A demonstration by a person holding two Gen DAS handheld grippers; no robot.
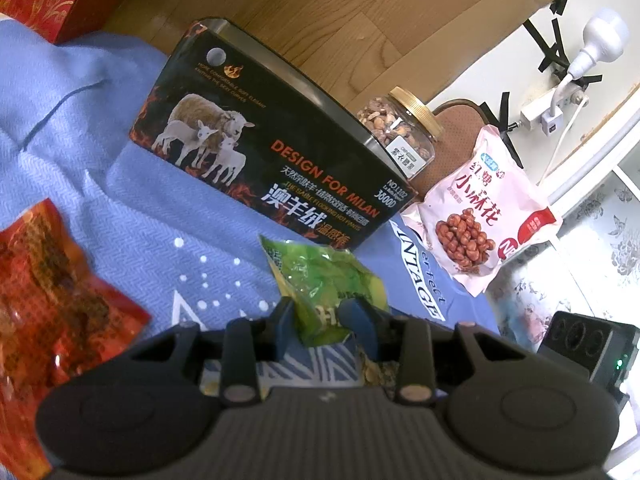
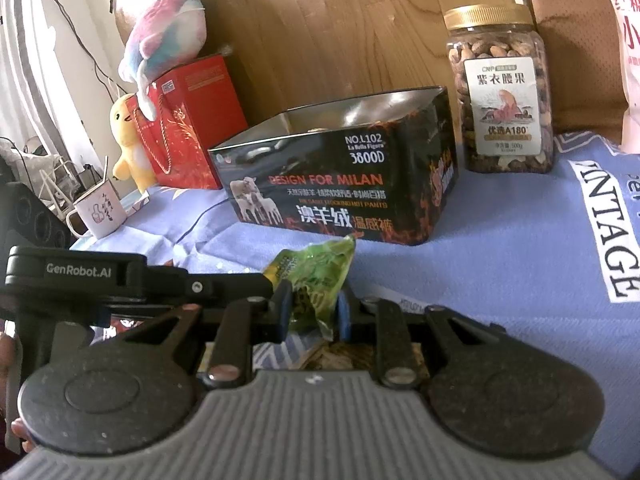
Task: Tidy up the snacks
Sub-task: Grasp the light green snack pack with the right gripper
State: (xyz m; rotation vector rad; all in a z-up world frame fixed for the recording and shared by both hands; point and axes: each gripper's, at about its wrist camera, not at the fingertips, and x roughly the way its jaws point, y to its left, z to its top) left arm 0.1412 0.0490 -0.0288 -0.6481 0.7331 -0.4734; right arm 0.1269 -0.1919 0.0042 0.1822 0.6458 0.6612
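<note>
A crumpled green snack packet (image 1: pixel 320 276) (image 2: pixel 316 268) sits between my left gripper's (image 1: pixel 320 308) blue-padded fingers, which are shut on its lower edge. My right gripper (image 2: pixel 314 306) is shut on a green packet too. In the right wrist view the left gripper's tip (image 2: pixel 268 280) reaches that packet's left side, so it looks like the same one. Behind stands an open black tin box (image 1: pixel 256 152) (image 2: pixel 340 184) printed with sheep. Beside it are a gold-lidded nut jar (image 1: pixel 400 132) (image 2: pixel 504 92) and a pink snack bag (image 1: pixel 480 216). A red snack packet (image 1: pixel 48 300) lies left.
Everything rests on a blue printed cloth (image 1: pixel 120 200) (image 2: pixel 500 248). At the back left are a red gift bag (image 2: pixel 188 120), two plush toys (image 2: pixel 168 32) and a white mug (image 2: pixel 100 212). A wooden board stands behind. A plug and cables (image 1: pixel 560 108) hang on the wall.
</note>
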